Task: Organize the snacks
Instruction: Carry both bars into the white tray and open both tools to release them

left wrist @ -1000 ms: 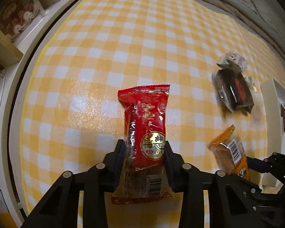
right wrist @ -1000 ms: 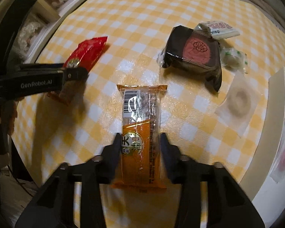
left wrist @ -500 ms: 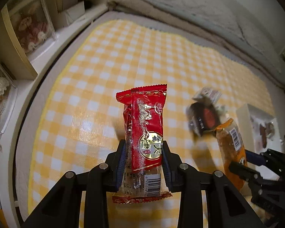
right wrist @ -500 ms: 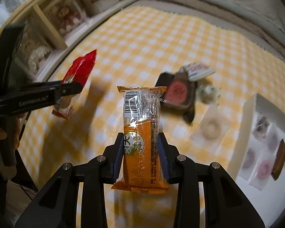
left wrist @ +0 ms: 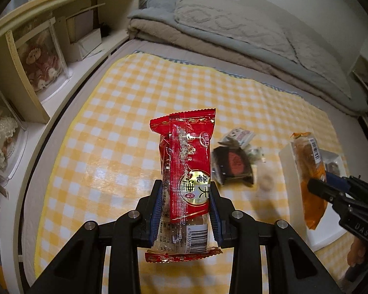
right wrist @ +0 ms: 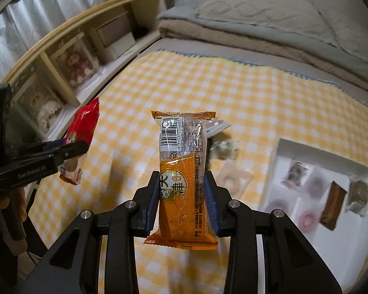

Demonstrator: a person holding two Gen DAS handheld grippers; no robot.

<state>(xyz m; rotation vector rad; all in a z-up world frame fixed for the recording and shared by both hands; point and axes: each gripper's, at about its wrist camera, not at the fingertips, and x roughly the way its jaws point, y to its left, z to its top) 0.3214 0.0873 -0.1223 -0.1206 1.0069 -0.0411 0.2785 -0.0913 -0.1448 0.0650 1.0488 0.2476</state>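
My left gripper (left wrist: 185,204) is shut on a red snack packet (left wrist: 186,161), held upright well above the yellow checked cloth (left wrist: 125,112). My right gripper (right wrist: 182,197) is shut on an orange snack packet (right wrist: 181,171), lifted likewise. Each gripper shows in the other's view: the right gripper (left wrist: 331,186) with the orange snack packet (left wrist: 309,171) at the right edge, the left gripper (right wrist: 68,150) with the red snack packet (right wrist: 82,132) at the left edge. A white tray (right wrist: 314,149) with several wrapped snacks lies to the right on the cloth.
A dark packet with a red centre (left wrist: 233,165), a small white packet (left wrist: 238,134) and a clear-wrapped round snack (right wrist: 233,178) lie on the cloth between the grippers and the tray. A wooden shelf (left wrist: 24,56) runs along the left. Folded bedding (left wrist: 233,29) lies behind.
Both grippers have risen off the cloth with their packets and tilted up, so the shelf, bedding and tray have come into view. The grips are unchanged.
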